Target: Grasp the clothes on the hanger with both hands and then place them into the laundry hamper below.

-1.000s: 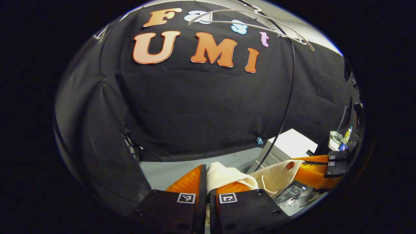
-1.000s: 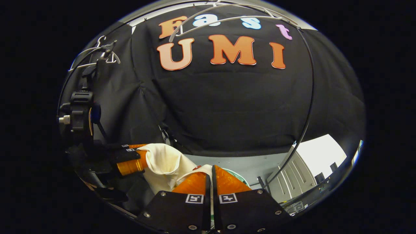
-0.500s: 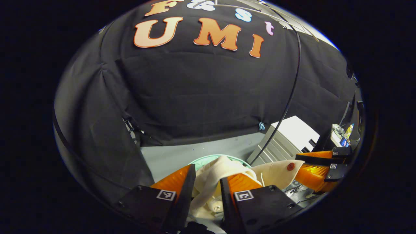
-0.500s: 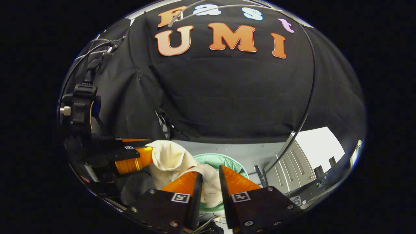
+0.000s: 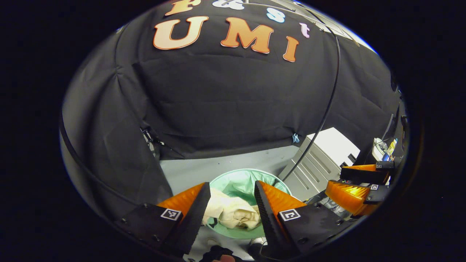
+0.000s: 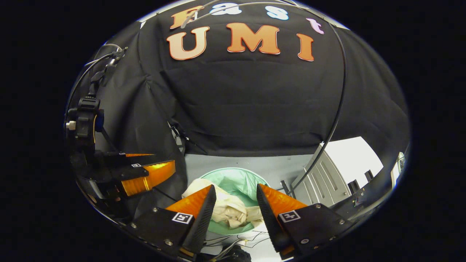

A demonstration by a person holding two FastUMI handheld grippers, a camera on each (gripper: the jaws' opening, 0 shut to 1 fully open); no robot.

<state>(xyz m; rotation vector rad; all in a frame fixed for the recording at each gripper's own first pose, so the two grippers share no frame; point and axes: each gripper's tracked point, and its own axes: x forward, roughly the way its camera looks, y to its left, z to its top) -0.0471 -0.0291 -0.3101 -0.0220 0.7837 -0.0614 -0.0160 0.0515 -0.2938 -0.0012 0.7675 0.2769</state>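
Note:
A cream garment (image 5: 233, 213) lies crumpled inside the round green laundry hamper (image 5: 240, 178) on the floor below. My left gripper (image 5: 232, 189) hangs open above it with nothing between its orange fingers. In the right gripper view the same cream garment (image 6: 231, 211) rests in the hamper (image 6: 236, 174), partly draped over its near left rim, and my right gripper (image 6: 235, 192) stands open above it. The right gripper (image 5: 358, 182) also appears at the right of the left gripper view. The left gripper (image 6: 145, 173) appears at the left of the right gripper view. A white hanger (image 6: 225, 4) hangs bare at the top.
A grey cabinet (image 5: 316, 160) stands to the right of the hamper on the pale floor (image 5: 196, 171). A black cable (image 5: 327, 102) runs down the cloth wall. Clutter with a bottle (image 5: 389, 147) sits at the far right. A black clamp mount (image 6: 85, 120) is at the left.
Both grippers opened and let go of the cream garment, which dropped into the green hamper. Both cameras tilted down, bringing the hamper into fuller sight.

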